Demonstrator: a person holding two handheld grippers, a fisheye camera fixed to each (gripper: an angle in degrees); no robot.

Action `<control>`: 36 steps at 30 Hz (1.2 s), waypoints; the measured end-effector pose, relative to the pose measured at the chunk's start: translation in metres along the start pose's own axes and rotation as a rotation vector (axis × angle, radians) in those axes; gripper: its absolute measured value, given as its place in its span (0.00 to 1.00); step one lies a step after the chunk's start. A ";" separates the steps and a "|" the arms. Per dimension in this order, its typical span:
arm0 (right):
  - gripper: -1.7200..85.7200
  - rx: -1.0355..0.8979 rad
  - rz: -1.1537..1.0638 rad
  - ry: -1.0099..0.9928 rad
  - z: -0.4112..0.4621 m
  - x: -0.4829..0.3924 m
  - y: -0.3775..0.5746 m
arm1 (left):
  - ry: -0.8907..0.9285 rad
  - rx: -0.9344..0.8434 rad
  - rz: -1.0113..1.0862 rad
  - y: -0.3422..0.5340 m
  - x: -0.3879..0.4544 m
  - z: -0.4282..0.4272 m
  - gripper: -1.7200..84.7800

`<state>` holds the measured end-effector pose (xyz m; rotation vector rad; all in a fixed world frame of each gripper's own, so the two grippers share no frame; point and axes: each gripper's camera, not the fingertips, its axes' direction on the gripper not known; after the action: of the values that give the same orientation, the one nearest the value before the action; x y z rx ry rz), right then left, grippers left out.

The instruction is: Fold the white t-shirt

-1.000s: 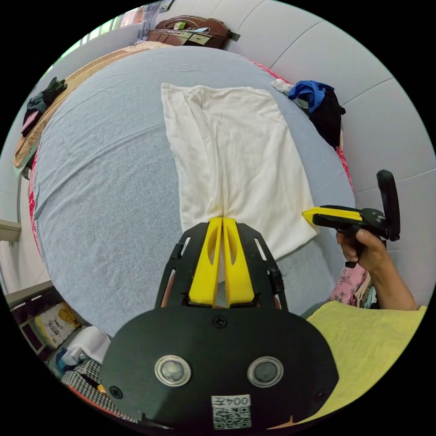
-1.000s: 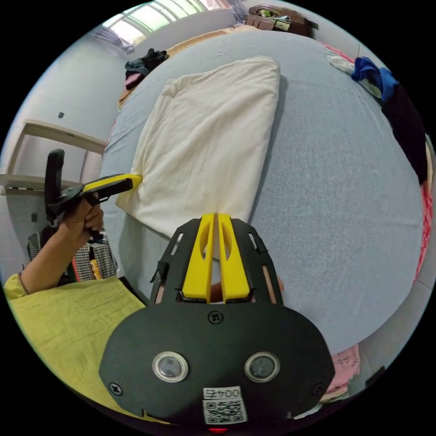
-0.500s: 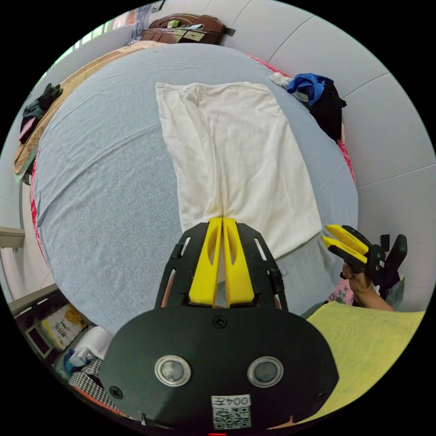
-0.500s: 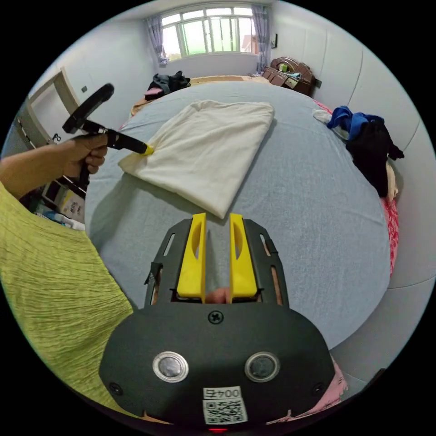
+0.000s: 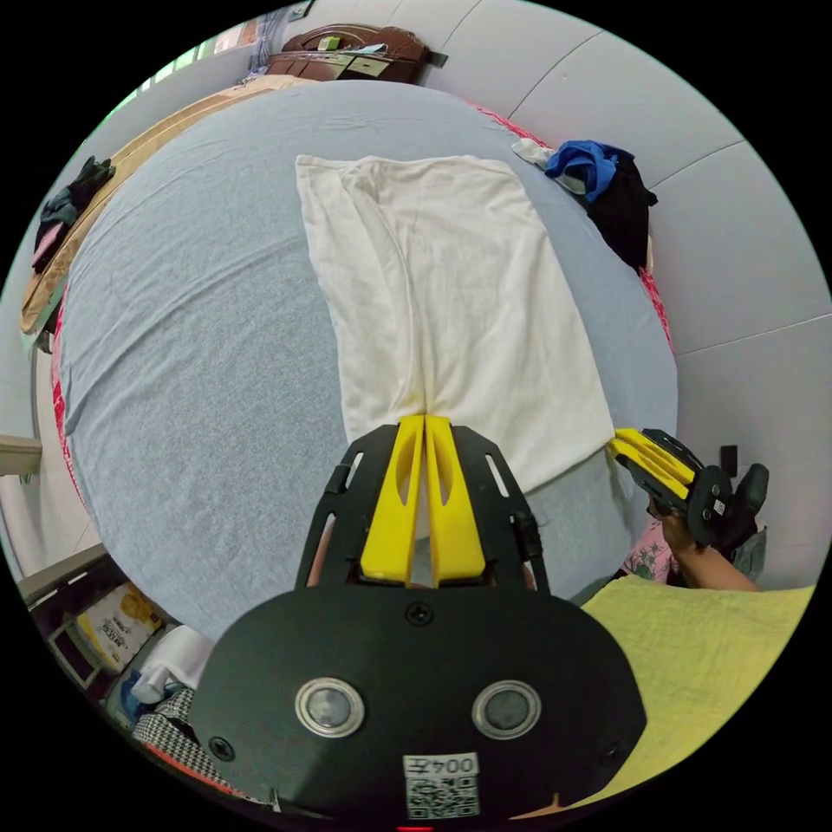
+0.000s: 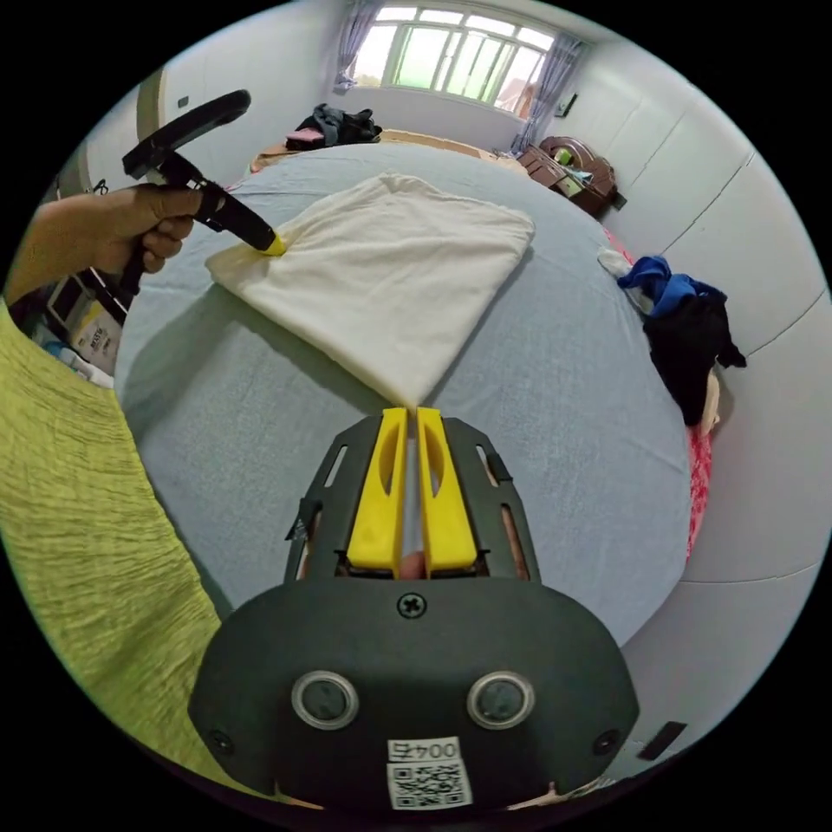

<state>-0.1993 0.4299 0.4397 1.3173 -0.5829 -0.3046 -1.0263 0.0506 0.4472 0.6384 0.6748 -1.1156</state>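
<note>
Here both tools, left (image 5: 425, 418) and right (image 6: 410, 409), clamp the white t-shirt's (image 5: 451, 295) near corners on the bed (image 5: 191, 347)

The near hem of the white t-shirt (image 5: 451, 295) runs under the left tool (image 5: 425, 419) — the pinched cloth itself is hidden between the jaws. At the right tool (image 6: 411, 411) the shirt's corner meets the jaw tips, yet whether any cloth sits between them cannot be told. The dark heap of clothes (image 6: 689, 334) is too bunched to separate — and the boxes (image 5: 108, 620) beside the bed are cut by the frame's edge.
</note>
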 end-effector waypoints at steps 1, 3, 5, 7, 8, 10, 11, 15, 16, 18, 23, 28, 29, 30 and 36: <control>0.02 -0.022 0.045 -0.049 0.004 0.012 0.004 | 0.001 0.001 0.002 0.001 -0.001 -0.001 0.03; 0.02 -0.031 0.130 -0.081 0.004 0.029 0.009 | 0.001 0.010 0.013 0.004 -0.007 -0.006 0.03; 0.02 -0.034 0.198 -0.103 -0.004 0.048 0.008 | 0.001 0.016 0.018 0.007 -0.012 -0.010 0.03; 0.02 0.018 0.213 -0.170 -0.017 0.058 0.002 | -0.002 0.019 0.028 0.009 -0.016 -0.014 0.03; 0.03 0.036 0.219 -0.212 -0.023 0.063 -0.006 | -0.003 0.021 0.033 0.010 -0.019 -0.017 0.03; 0.07 0.057 0.217 -0.243 -0.026 0.067 -0.021 | 0.007 0.024 0.036 0.012 -0.026 -0.021 0.03; 0.08 0.056 0.210 -0.280 -0.023 0.070 -0.032 | 0.025 0.025 0.039 0.014 -0.032 -0.024 0.03; 0.11 -0.049 0.218 -0.326 0.001 0.080 -0.060 | 0.109 0.094 0.019 0.030 -0.063 -0.052 0.04; 0.11 -0.103 0.214 -0.329 0.012 0.082 -0.067 | 0.111 0.110 0.017 0.034 -0.068 -0.057 0.04; 0.11 -0.195 0.208 -0.340 0.032 0.086 -0.074 | 0.123 0.133 0.023 0.054 -0.089 -0.074 0.05; 0.10 -0.263 0.223 -0.359 0.049 0.104 -0.093 | 0.211 0.100 -0.005 0.097 -0.121 -0.081 0.11; 0.10 -0.295 0.200 -0.320 0.059 0.107 -0.109 | 0.341 0.206 -0.116 0.120 -0.141 -0.084 0.14; 0.10 -0.297 0.188 -0.306 0.061 0.106 -0.112 | 0.344 0.199 -0.122 0.120 -0.144 -0.082 0.14; 0.10 -0.299 0.182 -0.298 0.063 0.106 -0.113 | 0.341 0.180 -0.111 0.117 -0.144 -0.079 0.14; 0.08 -0.332 0.108 -0.229 0.075 0.104 -0.131 | 0.136 0.091 -0.020 0.108 -0.132 -0.085 0.06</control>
<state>-0.1410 0.2827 0.3476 0.9342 -0.7584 -0.4465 -0.9767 0.2249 0.5066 0.7919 0.7511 -1.1334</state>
